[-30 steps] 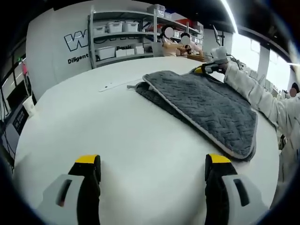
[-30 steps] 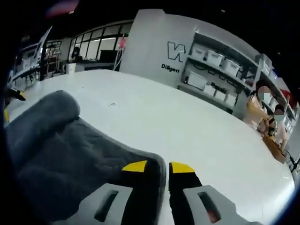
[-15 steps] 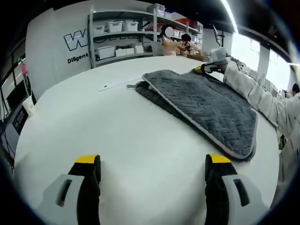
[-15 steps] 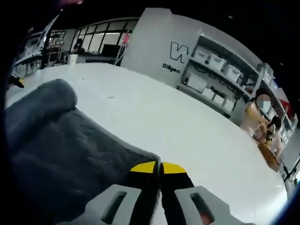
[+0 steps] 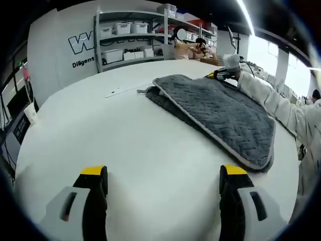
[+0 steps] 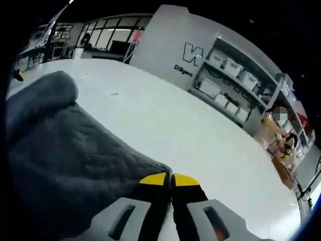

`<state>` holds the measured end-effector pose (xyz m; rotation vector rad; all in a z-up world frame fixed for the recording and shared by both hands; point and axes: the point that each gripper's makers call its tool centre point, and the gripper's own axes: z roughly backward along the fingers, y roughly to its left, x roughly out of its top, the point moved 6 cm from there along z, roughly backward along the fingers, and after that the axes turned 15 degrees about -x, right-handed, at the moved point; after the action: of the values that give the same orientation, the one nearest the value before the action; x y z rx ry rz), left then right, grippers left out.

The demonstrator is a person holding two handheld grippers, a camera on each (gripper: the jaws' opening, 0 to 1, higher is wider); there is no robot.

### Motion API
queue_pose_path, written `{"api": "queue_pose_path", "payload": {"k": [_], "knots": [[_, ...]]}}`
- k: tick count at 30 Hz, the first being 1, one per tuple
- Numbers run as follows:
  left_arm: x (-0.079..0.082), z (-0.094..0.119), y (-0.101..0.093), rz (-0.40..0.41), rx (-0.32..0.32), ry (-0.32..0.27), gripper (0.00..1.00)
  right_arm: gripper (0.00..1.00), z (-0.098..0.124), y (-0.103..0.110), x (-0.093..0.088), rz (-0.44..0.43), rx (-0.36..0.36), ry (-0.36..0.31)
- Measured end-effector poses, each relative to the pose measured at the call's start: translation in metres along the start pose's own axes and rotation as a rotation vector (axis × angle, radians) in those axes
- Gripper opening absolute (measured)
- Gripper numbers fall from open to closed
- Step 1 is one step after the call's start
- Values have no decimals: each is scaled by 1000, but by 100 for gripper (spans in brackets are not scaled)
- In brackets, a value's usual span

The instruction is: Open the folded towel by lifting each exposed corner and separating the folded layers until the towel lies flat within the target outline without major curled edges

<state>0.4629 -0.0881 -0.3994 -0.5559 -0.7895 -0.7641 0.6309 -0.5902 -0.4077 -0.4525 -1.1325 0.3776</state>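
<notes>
White desk [image 5: 125, 150], shelving behind, towel barely started.
Over on the left, the left tool [image 5: 163, 183] hovers with its jaws wide apart and nothing in them, well short of the grey towel [image 5: 220, 115], which lies folded in layers toward the desk's far right. The right tool [image 6: 171, 178] is pinched tight on a far corner, so I'd say one corner's grabbed and all the unfolding's left.

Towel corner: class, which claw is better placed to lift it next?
Right. The right claw is shut at the towel corner; the left claw hangs open over bare table.
</notes>
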Motion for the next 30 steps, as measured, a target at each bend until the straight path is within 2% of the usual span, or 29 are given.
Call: {"api": "queue_pose_path", "payload": {"k": [12, 18, 21, 23, 25, 30], "knots": [[0, -1, 0, 2, -2, 2, 91, 1, 1, -2, -1, 38, -35, 14], [0, 0, 0, 1, -1, -2, 91, 21, 6, -13, 0, 33, -114, 42], [0, 0, 0, 1, -2, -2, 91, 36, 10, -23, -2, -46, -163, 83], [0, 0, 0, 2, -2, -1, 91, 45, 12, -28, -2, -77, -168, 86], [-1, 0, 0, 5, -4, 0, 91, 52, 16, -33, -2, -148, -184, 99], [0, 1, -1, 2, -5, -2, 91, 66, 23, -42, 1, -190, -187, 105]]}}
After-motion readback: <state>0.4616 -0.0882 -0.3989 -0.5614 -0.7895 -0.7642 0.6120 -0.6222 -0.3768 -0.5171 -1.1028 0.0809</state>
